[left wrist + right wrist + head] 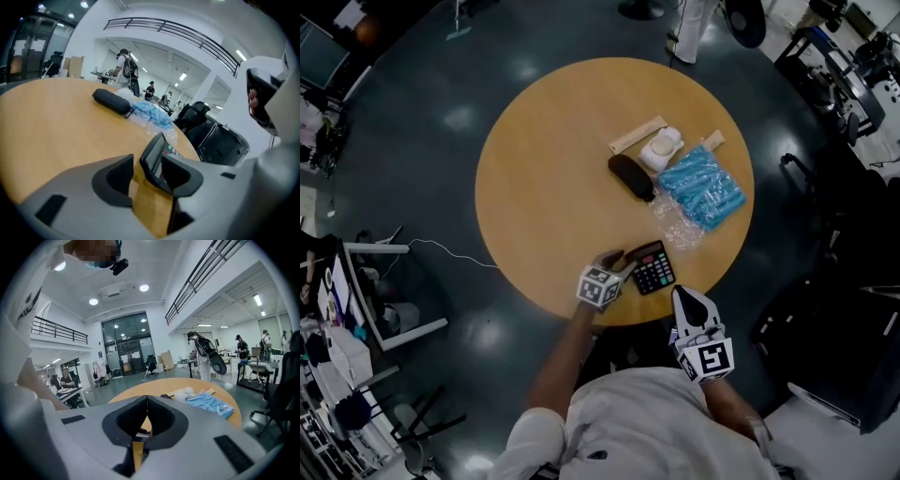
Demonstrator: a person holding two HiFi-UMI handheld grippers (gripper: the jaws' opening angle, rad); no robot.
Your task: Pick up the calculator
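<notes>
A black calculator (653,267) with coloured keys lies near the front edge of the round wooden table (539,187). My left gripper (620,263) is at its left end. In the left gripper view the calculator (154,157) stands tilted on edge between the jaws of my left gripper (146,165). It leans against the right jaw and a gap separates it from the left jaw; the jaws are open. My right gripper (681,294) hovers at the table's front edge, just right of the calculator. Its tips (146,400) meet with nothing between them.
Behind the calculator lie a clear plastic wrap (677,225), a blue packet (703,187), a black oblong case (631,176), a white object (661,148) and a long paper sleeve (637,134). A black chair (825,337) stands to the right of the table. People stand far off.
</notes>
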